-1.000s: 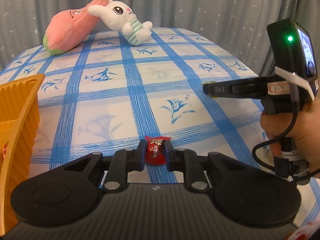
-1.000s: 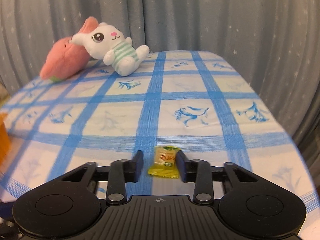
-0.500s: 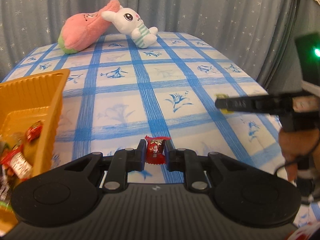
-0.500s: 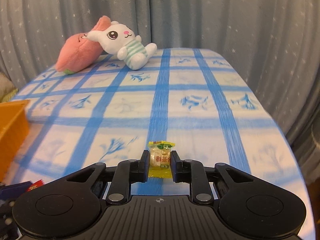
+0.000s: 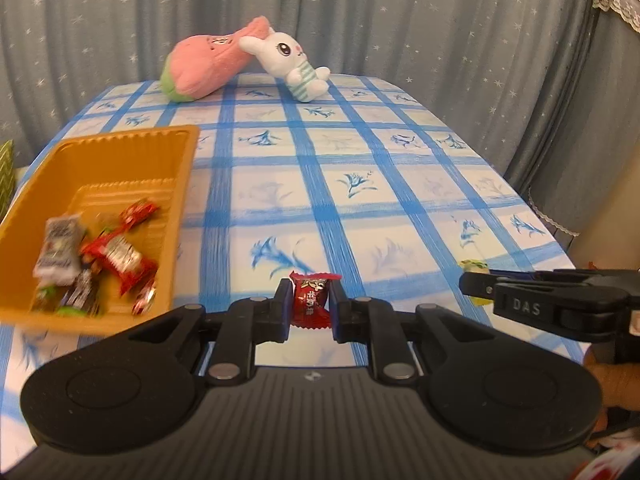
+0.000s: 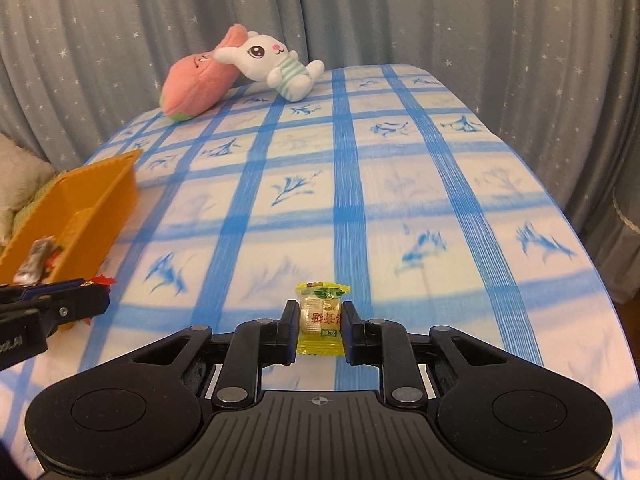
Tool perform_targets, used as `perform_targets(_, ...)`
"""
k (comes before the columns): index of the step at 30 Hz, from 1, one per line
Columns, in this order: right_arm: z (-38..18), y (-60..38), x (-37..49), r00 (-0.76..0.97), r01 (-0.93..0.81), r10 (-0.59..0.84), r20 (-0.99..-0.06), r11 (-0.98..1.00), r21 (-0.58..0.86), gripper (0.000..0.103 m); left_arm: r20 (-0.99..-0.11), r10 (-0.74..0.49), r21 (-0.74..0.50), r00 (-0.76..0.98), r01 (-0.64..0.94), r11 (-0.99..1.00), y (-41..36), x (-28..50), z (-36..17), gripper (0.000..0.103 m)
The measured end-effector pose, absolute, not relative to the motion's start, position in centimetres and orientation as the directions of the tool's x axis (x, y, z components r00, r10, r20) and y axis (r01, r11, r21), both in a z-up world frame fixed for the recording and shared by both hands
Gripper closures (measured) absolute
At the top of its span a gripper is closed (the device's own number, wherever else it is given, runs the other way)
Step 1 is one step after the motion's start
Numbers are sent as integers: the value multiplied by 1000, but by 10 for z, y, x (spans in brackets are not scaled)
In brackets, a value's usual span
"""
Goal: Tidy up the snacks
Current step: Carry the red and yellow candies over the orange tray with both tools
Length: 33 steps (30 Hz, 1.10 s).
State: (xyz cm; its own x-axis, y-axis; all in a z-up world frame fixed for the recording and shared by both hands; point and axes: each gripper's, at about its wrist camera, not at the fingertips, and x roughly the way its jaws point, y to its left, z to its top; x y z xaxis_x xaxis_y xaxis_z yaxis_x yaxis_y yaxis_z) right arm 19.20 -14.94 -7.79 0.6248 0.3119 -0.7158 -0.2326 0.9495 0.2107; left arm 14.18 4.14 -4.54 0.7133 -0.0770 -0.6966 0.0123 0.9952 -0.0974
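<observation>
Snacks in hand, one per gripper. Left gripper (image 5: 307,309) is clamped on a red-wrapped candy (image 5: 310,303), pinched across its middle, wrapper ends sticking out top and bottom. Right gripper (image 6: 319,326) is clamped on a yellow-wrapped candy (image 6: 321,320), same kind of pinch. Both look held above the surface (image 5: 380,184), a blue-checked cloth.

Orange tray (image 5: 120,148) sits at about 10 o'clock from the left gripper, near; several wrapped snacks (image 5: 116,256) already piled in its near end. From the right gripper the tray is at 9 o'clock, well apart, with the left gripper's tip between.

Step in hand, as I judge it: carry both candies to the tray and drop them. To do it well: left goes first since it's closer; get the candy fully past the tray wall before opening, release low so it doesn't bounce out. Keep the right one back until the left clears, to avoid bumping tips.

Plush bunny (image 5: 294,62) and pink plush (image 5: 208,64) at 12 o'clock, far end, irrelevant.
</observation>
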Motion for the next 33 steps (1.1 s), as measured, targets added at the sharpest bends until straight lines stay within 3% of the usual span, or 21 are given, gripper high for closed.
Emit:
perform_targets(14,-31,-127,116,637,-321,381,-670,922,218,81,-684,-58,-131,727,-44,990,51,80,-10,86)
perform_targets(33,-7,-84,99,629,-436,444,-638,881,184,81,-651,19,-111,759,-120,987,85,48,17,86)
